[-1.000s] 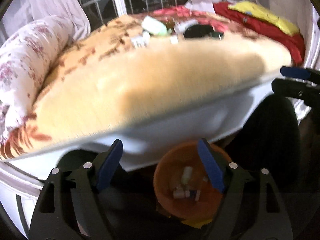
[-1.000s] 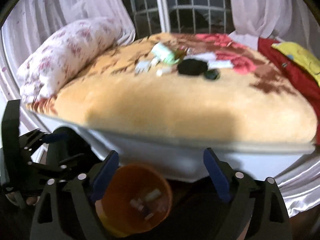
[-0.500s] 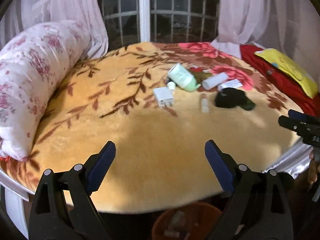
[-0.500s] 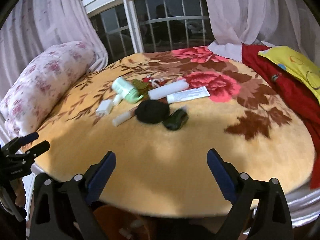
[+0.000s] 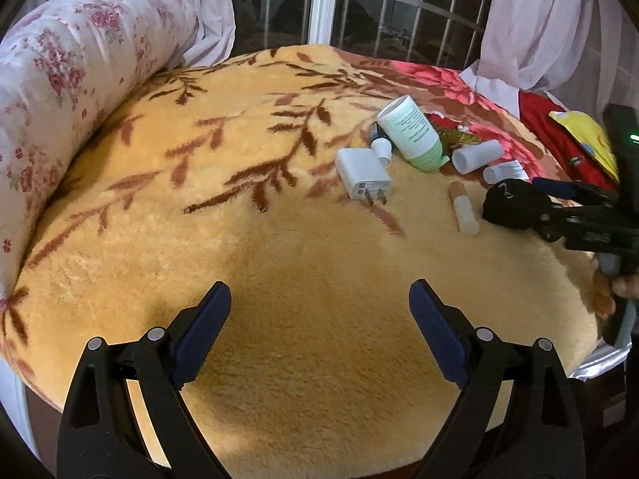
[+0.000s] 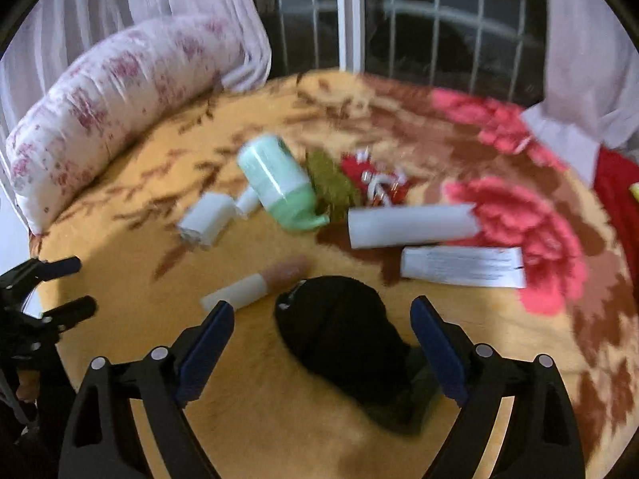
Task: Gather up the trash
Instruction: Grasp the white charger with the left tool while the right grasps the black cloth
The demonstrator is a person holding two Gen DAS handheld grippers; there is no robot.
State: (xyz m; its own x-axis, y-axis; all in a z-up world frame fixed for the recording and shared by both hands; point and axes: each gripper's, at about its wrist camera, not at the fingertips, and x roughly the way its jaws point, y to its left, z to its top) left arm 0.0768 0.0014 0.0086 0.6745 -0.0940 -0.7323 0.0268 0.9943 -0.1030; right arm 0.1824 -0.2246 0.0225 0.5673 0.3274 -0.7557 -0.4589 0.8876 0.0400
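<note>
Bed [image 5: 279, 279] | right gripper [image 6: 321, 333] fingers wide, empty, straddling black bundle [image 6: 343, 339] — soft, light, pinch mid-bulge | left gripper [image 5: 319, 311] wide, empty | bottle [image 6: 279, 189] — rigid, slippery, rolls; grip across body

Warm indoor light falls on the plush yellow leaf-patterned blanket [image 5: 239, 263], a soft shadow darkening its near edge, while the barred window [image 5: 399, 12] is black, the right wrist view smears with motion blur, and both views bend at the edges.
</note>
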